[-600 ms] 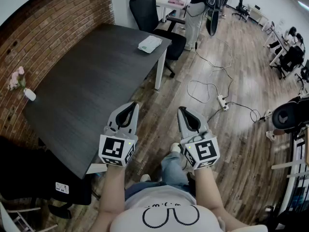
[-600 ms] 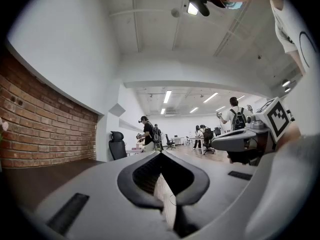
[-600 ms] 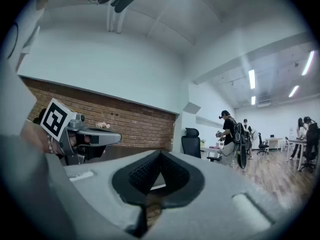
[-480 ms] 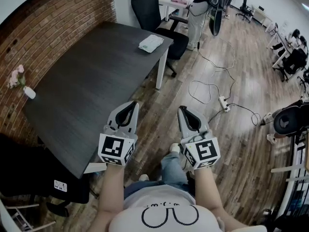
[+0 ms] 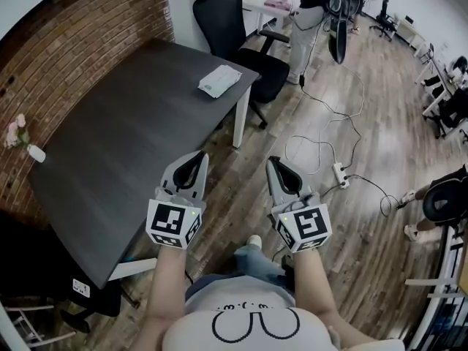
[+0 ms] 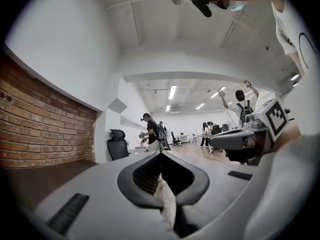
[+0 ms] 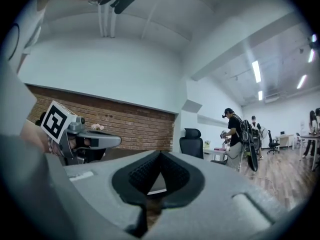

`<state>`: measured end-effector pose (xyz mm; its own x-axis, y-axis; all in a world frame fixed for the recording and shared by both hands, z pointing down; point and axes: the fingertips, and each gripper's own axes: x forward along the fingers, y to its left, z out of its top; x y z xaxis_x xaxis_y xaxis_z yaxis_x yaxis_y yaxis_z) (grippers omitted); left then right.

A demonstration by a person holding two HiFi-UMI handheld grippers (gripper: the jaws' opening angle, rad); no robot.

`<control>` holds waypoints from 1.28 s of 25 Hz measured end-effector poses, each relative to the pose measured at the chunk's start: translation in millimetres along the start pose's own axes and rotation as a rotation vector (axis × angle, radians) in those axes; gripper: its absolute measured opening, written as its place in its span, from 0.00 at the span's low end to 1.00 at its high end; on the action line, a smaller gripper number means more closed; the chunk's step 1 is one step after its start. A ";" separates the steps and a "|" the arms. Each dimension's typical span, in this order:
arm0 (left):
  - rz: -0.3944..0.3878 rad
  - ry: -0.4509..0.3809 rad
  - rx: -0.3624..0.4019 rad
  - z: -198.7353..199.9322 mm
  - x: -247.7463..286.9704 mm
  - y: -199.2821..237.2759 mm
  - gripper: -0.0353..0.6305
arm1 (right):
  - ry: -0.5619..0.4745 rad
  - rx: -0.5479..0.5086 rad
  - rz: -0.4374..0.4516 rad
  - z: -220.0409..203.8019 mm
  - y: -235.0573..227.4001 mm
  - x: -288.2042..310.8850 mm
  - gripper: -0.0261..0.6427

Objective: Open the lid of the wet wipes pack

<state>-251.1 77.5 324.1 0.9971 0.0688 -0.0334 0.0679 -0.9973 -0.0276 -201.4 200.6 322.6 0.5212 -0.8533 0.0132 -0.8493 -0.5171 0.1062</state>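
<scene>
The wet wipes pack (image 5: 219,80), white with a pale green tint, lies flat near the far right corner of the dark table (image 5: 124,145). My left gripper (image 5: 202,154) is held level over the table's near right edge, shut with nothing in it. Beside it, over the wooden floor, my right gripper (image 5: 269,161) is also shut and empty. Both are well short of the pack. In the left gripper view the jaw tips (image 6: 161,153) meet; the right gripper view shows its tips (image 7: 160,152) closed too. The pack does not show in either gripper view.
A black office chair (image 5: 241,39) stands just beyond the table's far right corner. A small vase of pink flowers (image 5: 22,141) sits at the table's left edge by the brick wall. Cables and a power strip (image 5: 338,172) lie on the floor to the right. A person (image 5: 307,20) stands farther back.
The head view has shifted, so the table and pack sit slightly lower and more to the left in frame. Both grippers keep their pose, shut and side by side.
</scene>
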 end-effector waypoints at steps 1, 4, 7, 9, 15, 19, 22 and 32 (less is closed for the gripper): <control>0.005 0.000 0.000 0.6 15.2 -1.1 0.05 | 0.000 -0.002 0.011 0.2 -13.6 7.1 0.03; 0.028 0.000 -0.005 2.5 57.8 -3.2 0.05 | 0.005 -0.014 0.047 1.5 -51.9 26.6 0.03; 0.062 -0.003 -0.019 1.2 94.8 -3.5 0.05 | 0.016 -0.025 0.088 -2.5 -86.3 44.4 0.03; 0.077 -0.003 -0.025 -3.9 115.4 -3.9 0.05 | 0.024 -0.027 0.108 -9.5 -106.1 56.0 0.03; 0.123 0.049 -0.061 -35.6 160.7 10.7 0.05 | 0.068 -0.006 0.168 -41.2 -139.0 97.0 0.03; 0.158 0.059 -0.064 -46.9 196.3 38.0 0.05 | 0.084 -0.012 0.208 -53.5 -157.2 136.9 0.03; 0.182 0.061 -0.066 -56.7 225.0 64.6 0.05 | 0.090 -0.023 0.226 -60.8 -174.4 174.0 0.03; 0.253 0.085 -0.121 -83.0 315.0 175.2 0.05 | 0.175 -0.055 0.353 -83.5 -211.1 338.1 0.03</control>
<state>77.8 -77.7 391.7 0.9819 -0.1800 0.0595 -0.1848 -0.9786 0.0902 161.2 26.8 387.7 0.2087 -0.9513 0.2268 -0.9755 -0.1859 0.1179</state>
